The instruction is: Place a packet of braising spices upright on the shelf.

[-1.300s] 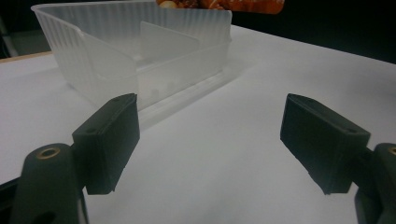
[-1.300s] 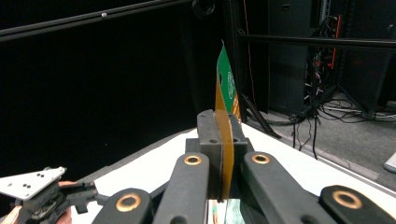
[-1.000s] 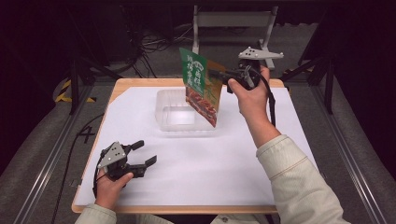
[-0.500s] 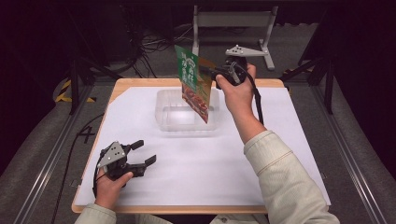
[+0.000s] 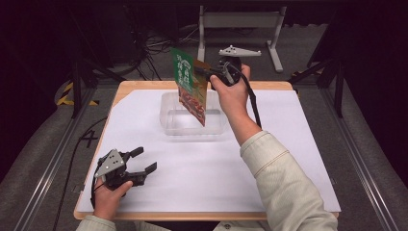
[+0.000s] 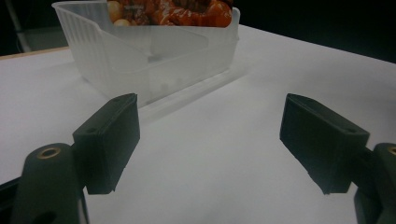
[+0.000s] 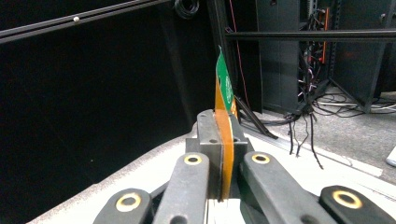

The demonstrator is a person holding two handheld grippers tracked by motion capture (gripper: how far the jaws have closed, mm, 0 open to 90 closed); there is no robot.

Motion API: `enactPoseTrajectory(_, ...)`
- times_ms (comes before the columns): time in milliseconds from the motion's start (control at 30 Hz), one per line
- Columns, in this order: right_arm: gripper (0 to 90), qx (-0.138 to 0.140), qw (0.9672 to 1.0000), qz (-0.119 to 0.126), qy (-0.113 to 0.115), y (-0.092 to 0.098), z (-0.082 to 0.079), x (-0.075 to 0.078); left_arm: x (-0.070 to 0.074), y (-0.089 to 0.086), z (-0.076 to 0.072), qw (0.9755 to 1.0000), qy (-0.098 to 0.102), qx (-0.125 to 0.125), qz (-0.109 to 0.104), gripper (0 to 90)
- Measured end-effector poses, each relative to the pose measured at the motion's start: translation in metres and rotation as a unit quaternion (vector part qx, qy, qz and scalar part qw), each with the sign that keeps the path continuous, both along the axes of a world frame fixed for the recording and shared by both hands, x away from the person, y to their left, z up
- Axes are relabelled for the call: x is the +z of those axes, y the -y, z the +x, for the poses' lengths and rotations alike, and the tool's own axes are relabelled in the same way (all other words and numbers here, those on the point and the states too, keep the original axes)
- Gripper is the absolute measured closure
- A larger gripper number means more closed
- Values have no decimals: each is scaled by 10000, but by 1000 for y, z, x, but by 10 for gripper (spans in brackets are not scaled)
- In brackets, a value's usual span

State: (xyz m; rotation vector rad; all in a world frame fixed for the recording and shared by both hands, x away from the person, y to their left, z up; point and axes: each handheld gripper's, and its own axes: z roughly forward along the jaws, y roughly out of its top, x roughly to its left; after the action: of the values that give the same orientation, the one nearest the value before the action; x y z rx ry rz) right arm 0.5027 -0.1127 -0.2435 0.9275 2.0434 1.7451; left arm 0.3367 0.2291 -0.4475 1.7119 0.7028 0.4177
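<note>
The packet (image 5: 191, 85) is green at the top with pale lettering, orange along its edge, and printed lower down with reddish-brown food. The tub (image 5: 192, 120) at the far middle is clear and ribbed. White paper (image 5: 288, 144) covers a light wooden table (image 5: 139, 86). Both grippers are black.

Packet (image 6: 173, 11) — top cut off

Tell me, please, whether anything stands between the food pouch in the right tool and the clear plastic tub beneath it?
Nothing visible does. The food pouch hangs from the right tool directly above the empty clear tub.
</note>
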Motion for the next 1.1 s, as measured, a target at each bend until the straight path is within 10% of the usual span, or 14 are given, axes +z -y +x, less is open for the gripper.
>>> enactPoseTrajectory(1100,898,-78,9999,-21,-95,-21,19,-33,-1,2,4,10000,10,-41,-52,207)
